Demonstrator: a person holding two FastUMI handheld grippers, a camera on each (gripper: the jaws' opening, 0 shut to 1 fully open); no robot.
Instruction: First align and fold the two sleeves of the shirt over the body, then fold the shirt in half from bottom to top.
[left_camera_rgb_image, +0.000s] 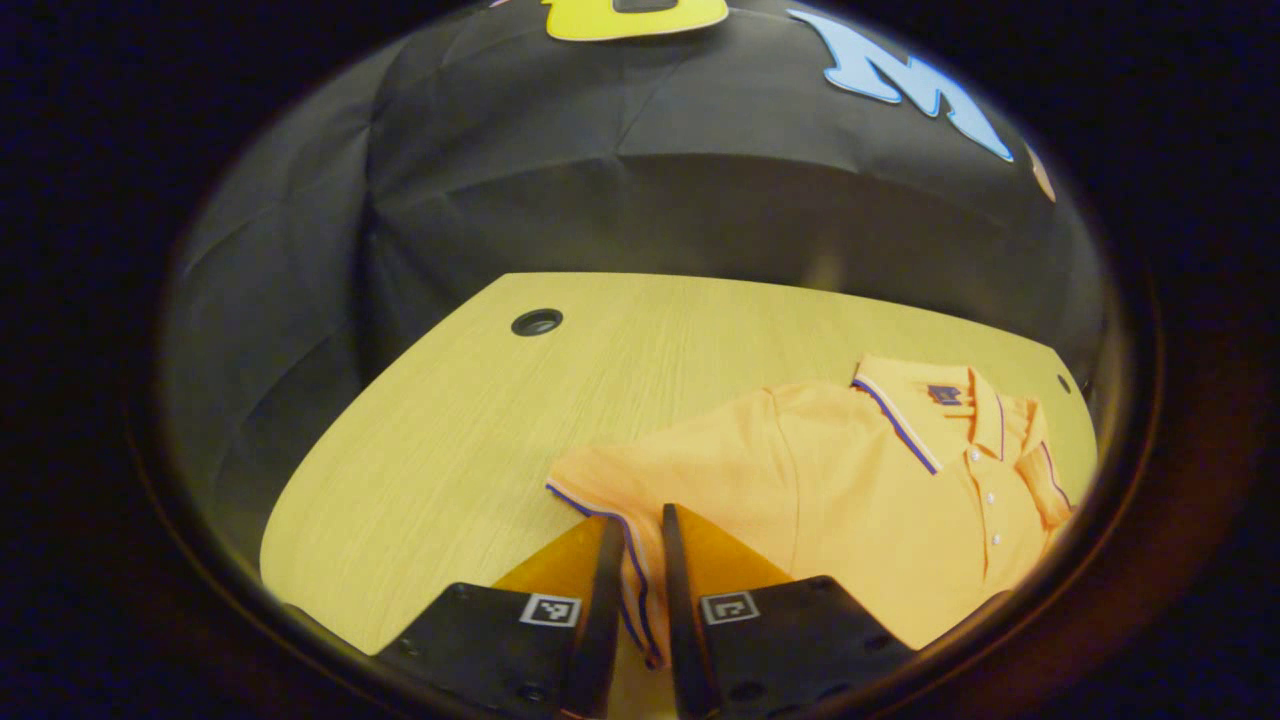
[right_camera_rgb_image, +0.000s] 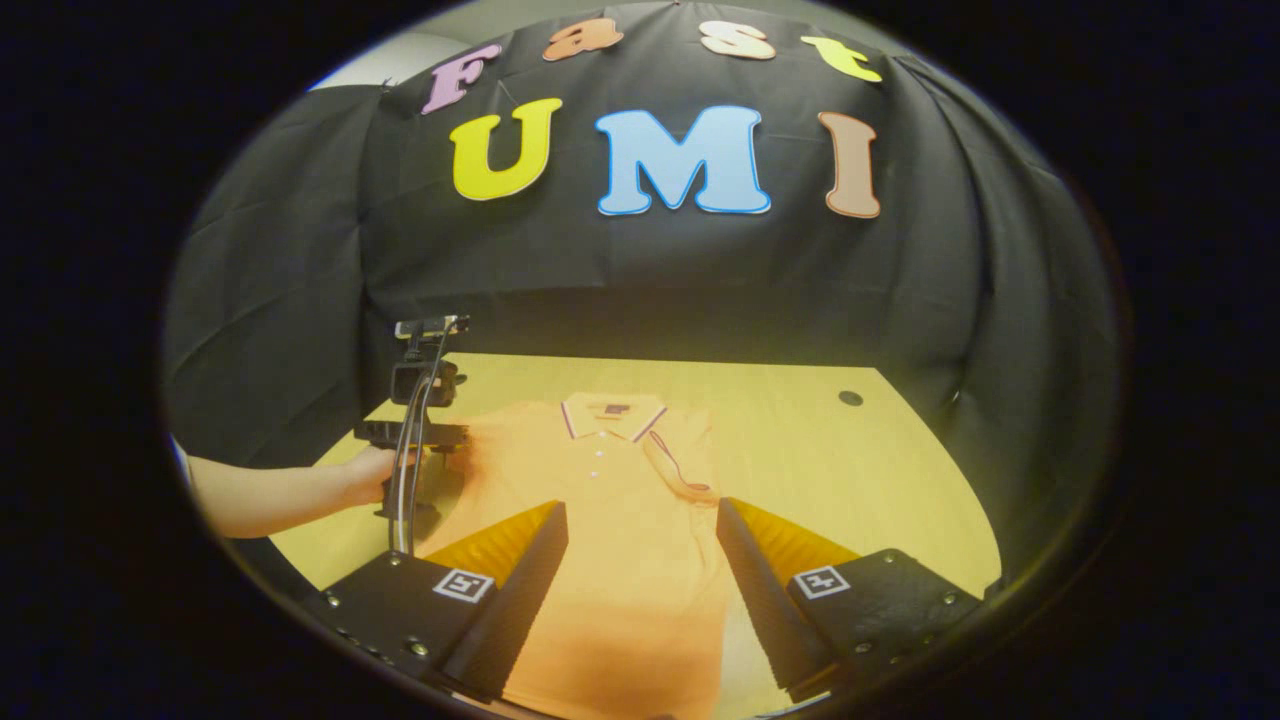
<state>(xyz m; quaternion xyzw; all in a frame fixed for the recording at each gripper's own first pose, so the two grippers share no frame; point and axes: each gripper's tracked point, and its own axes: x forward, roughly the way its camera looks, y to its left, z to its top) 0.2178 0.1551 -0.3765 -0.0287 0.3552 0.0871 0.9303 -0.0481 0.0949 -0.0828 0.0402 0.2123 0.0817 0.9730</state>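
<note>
An orange polo shirt (left_camera_rgb_image: 850, 480) with striped trim lies flat on a wooden table (left_camera_rgb_image: 450, 430), collar toward the back. In the left gripper view, my left gripper (left_camera_rgb_image: 640, 520) is shut on the striped cuff of the near sleeve (left_camera_rgb_image: 650, 470), which runs between its two fingers. The right gripper view shows the shirt (right_camera_rgb_image: 610, 500) from the hem side, with the far-side sleeve (right_camera_rgb_image: 680, 465) lying folded over the body. My right gripper (right_camera_rgb_image: 640, 508) stands open above the shirt's lower part, nothing between its fingers. The left gripper (right_camera_rgb_image: 415, 440), held by a hand (right_camera_rgb_image: 360, 480), sits at the shirt's left edge.
The table (right_camera_rgb_image: 850, 470) has a round cable hole (left_camera_rgb_image: 537, 322) at the back left and another hole (right_camera_rgb_image: 850, 398) at the back right. Black cloth walls close the booth behind and beside the table. Bare wood lies on both sides of the shirt.
</note>
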